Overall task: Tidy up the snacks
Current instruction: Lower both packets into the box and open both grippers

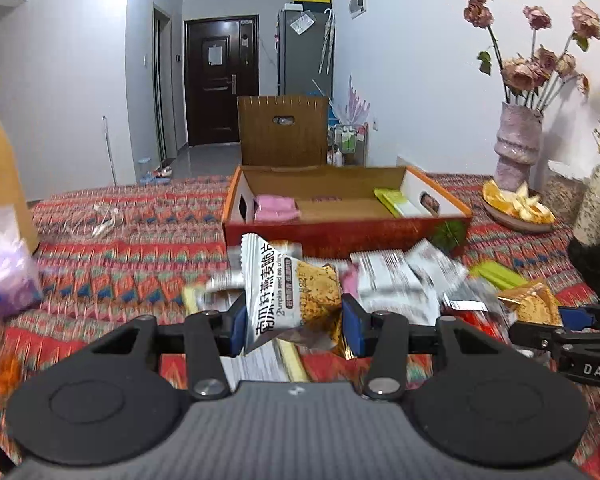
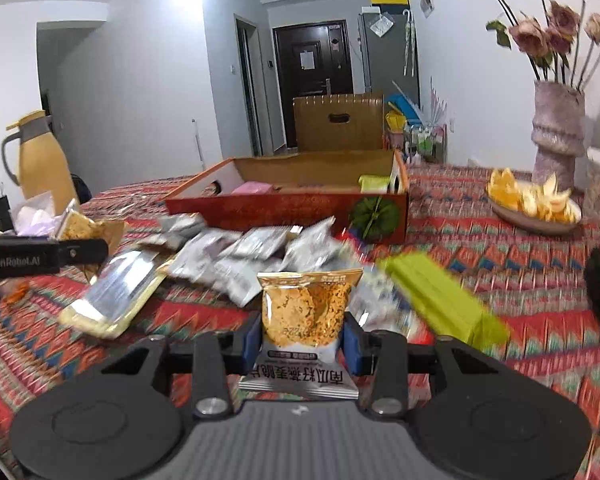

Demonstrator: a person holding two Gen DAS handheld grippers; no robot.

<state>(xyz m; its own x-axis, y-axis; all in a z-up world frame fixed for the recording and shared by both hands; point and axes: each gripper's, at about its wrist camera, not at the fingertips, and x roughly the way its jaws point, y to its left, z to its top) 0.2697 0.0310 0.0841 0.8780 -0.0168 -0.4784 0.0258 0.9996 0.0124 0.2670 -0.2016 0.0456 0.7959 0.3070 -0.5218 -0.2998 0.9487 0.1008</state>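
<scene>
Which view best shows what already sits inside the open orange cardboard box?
The left wrist view: it looks down into the orange cardboard box, showing pink packets and green packets. The right wrist view sees them only partly over its near wall.

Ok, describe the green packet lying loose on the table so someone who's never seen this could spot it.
Start at the shallow orange cardboard box on the patterned red tablecloth. In front of it lies a heap of silver snack packets. At the heap's right edge lies the long flat lime-green packet, the only plain green one outside the box.
</scene>
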